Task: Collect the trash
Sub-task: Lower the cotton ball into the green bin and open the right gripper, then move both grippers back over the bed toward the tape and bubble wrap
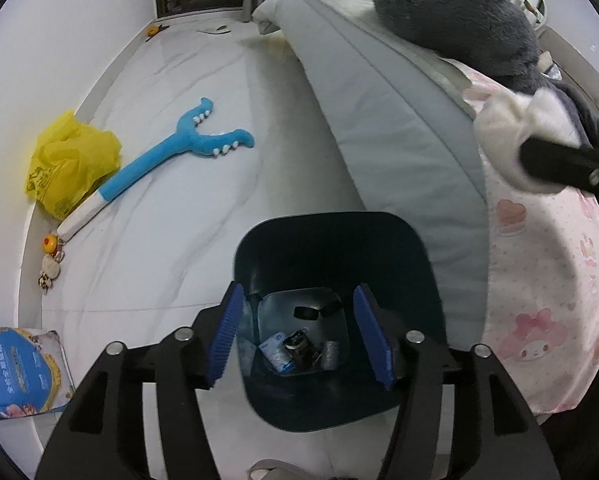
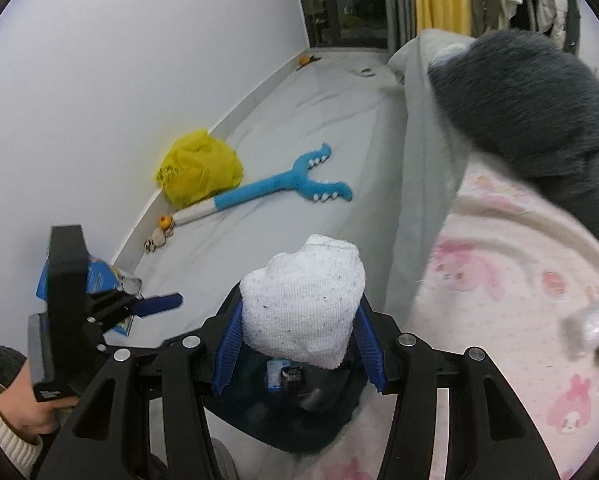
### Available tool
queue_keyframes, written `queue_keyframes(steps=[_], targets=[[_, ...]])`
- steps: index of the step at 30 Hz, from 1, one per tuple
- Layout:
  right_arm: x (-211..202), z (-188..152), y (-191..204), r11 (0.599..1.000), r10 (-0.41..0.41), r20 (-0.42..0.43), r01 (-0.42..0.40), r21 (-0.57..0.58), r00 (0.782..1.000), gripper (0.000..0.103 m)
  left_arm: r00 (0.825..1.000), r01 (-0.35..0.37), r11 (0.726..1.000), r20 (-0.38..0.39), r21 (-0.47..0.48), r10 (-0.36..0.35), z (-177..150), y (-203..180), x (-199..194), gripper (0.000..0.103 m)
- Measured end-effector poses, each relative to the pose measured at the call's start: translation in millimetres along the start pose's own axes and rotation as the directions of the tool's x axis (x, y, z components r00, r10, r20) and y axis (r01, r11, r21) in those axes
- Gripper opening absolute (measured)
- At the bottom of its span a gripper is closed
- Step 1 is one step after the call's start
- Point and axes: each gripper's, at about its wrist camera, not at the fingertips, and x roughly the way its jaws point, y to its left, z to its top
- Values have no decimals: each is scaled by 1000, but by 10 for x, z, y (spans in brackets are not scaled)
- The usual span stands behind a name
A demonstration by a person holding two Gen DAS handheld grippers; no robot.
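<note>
The right gripper (image 2: 297, 346) is clamped on a white crumpled paper wad (image 2: 305, 300) above the dark plastic waste bin (image 1: 331, 248) beside the bed. The left gripper (image 1: 299, 336) hangs with jaws apart and empty over the bin. Risk: an off-centre release could land the wad on the rim or floor. Only the left wrist view shows the bin's full opening and contents; only the right shows the wad.

The white wad (image 2: 303, 304) hides most of the bin (image 2: 299, 420).

Bin (image 1: 331, 248) on floor left of bed (image 1: 379, 128), plush toy (image 1: 171, 156) beyond, bag (image 1: 67, 164) against wall
</note>
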Motion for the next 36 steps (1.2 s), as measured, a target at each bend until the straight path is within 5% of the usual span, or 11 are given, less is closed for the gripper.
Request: queue_keyframes(steps=[23,29,36], targets=[[941,-291,349,999,3,-269,-13,-32,963,53,998,12,998,61,-54,-9,-55,337,-344,75],[1052,-357,374,1000,-5,-306,-5,-31,952,73,996,8,999,89,-47,-3,-29,358,-457,75],[1075,-382,380,999,-24,-322,9,-46,946,80,988,3,999,152,-48,5,42,377,-644,75]])
